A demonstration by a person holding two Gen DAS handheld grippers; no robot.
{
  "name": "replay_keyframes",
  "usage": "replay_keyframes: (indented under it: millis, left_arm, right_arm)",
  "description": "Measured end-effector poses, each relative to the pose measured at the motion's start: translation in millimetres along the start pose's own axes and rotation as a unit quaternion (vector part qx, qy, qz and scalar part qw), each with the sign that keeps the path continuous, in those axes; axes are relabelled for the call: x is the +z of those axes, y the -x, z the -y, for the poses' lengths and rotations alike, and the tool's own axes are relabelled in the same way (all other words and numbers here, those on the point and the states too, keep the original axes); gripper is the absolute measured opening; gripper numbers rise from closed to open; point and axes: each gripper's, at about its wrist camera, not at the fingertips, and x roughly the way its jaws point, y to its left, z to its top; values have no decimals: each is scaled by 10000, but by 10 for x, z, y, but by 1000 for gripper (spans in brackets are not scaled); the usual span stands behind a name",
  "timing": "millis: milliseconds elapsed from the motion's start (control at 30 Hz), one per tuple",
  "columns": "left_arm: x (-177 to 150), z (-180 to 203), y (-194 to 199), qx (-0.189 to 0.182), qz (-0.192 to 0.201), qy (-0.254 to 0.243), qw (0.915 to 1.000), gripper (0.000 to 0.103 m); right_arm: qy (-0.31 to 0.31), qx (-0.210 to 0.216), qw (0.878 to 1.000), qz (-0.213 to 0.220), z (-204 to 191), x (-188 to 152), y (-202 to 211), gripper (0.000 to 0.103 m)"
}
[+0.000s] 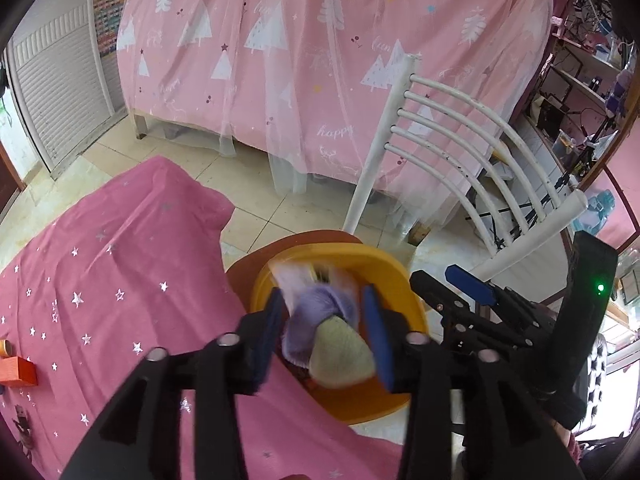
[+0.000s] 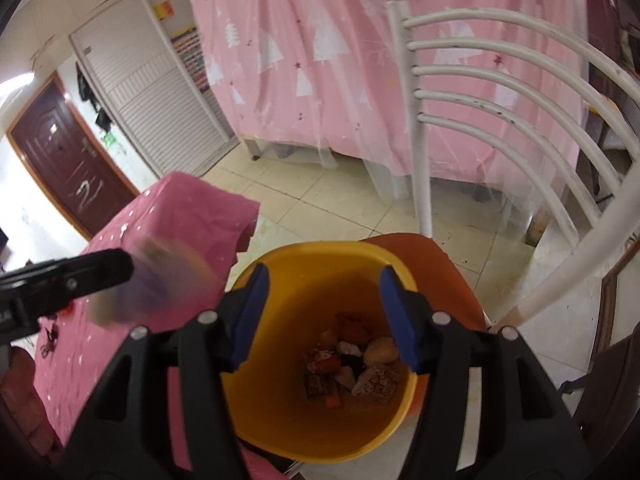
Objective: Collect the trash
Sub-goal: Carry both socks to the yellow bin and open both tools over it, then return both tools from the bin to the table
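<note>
L gripper (image 1: 324, 320) clamps purple/beige wrapper (image 1: 320, 316) over yellow bin (image 1: 400, 280), 12 o'clock. R gripper (image 2: 324, 316) wide, empty, above bin. Centre over opening, then release; avoid rim.

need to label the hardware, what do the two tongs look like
Both the left tongs and right tongs are matte black angular plastic frames with silver round bolts at the joints. Each has two flat fingers faced with blue pads. The right unit's black body shows a small green light. No sleeves or cables are visible.
</note>
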Motion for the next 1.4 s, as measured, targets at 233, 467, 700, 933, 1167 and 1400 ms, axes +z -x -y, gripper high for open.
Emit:
replay_keyframes:
  millis: [233, 467, 700, 933, 1167, 1400]
  left_arm:
    - [10, 14, 129, 25, 130, 21, 9999, 67]
    - [-6, -63, 329, 38, 288, 12, 9996, 68]
    - [-87, -255, 574, 238, 561, 52, 9981, 71]
    - [-125, -532, 803, 482, 755, 213, 9958, 73]
    - [-192, -847, 1032, 716, 967, 399, 9919, 78]
    - [-318, -1353, 1261, 1047, 1058, 747, 9860, 80]
  right_arm:
    - [-15, 28, 10000, 39, -15, 0, 35, 57]
    - [212, -29, 9997, 76, -228, -23, 73, 57]
    - [537, -22, 9980, 336, -490, 5, 272, 71]
    - [845, 207, 9950, 485, -831, 14, 421, 78]
    - [1109, 458, 9919, 413, -1235, -5, 382, 79]
    - [1554, 663, 9853, 270, -1782, -73, 314, 82]
